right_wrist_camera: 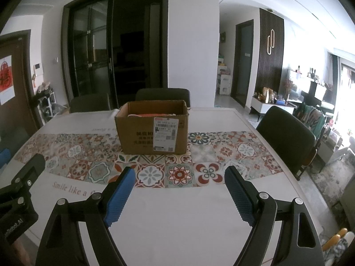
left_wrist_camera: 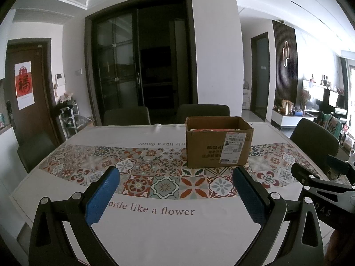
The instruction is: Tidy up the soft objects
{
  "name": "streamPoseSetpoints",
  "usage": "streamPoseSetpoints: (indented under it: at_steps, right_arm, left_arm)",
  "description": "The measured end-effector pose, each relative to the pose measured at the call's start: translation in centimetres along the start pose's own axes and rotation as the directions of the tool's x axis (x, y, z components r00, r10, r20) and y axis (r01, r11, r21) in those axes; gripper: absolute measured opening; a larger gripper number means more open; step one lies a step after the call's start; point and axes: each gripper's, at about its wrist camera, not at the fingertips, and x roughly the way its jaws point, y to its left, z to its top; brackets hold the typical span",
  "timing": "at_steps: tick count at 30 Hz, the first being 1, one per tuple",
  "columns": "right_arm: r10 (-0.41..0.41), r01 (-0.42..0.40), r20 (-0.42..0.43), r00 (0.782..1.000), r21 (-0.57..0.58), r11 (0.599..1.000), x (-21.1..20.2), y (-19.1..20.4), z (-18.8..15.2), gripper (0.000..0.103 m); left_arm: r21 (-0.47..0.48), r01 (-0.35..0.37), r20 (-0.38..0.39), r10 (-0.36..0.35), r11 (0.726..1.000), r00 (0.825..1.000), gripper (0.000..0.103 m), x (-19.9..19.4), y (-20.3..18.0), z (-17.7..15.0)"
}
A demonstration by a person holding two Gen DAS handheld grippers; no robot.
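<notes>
Left gripper (left_wrist_camera: 175, 188) fills the left wrist view foreground, jaws wide, nothing between blue pads (left_wrist_camera: 101, 197), hovering over the table (left_wrist_camera: 155, 232) with its tile-pattern cloth. Cardboard box (left_wrist_camera: 218, 148) sits mid-table ahead, open top, red and pale soft items (left_wrist_camera: 210, 130) inside. Right wrist view: right gripper (right_wrist_camera: 179, 188) jaws wide, empty, box (right_wrist_camera: 152, 130) straight ahead, well apart. Dark chairs (right_wrist_camera: 286, 133) around table.
</notes>
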Motion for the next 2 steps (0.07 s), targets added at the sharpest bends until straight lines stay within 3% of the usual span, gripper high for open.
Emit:
streamPoseSetpoints:
  at_steps: [2]
  right_arm:
    - [0.0, 0.0, 0.0, 1.0, 0.002, 1.0, -0.01, -0.02, -0.1, 0.084]
  left_arm:
    - [-0.002, -0.002, -0.001, 0.002, 1.0, 1.0, 0.103, 0.05, 0.07, 0.06]
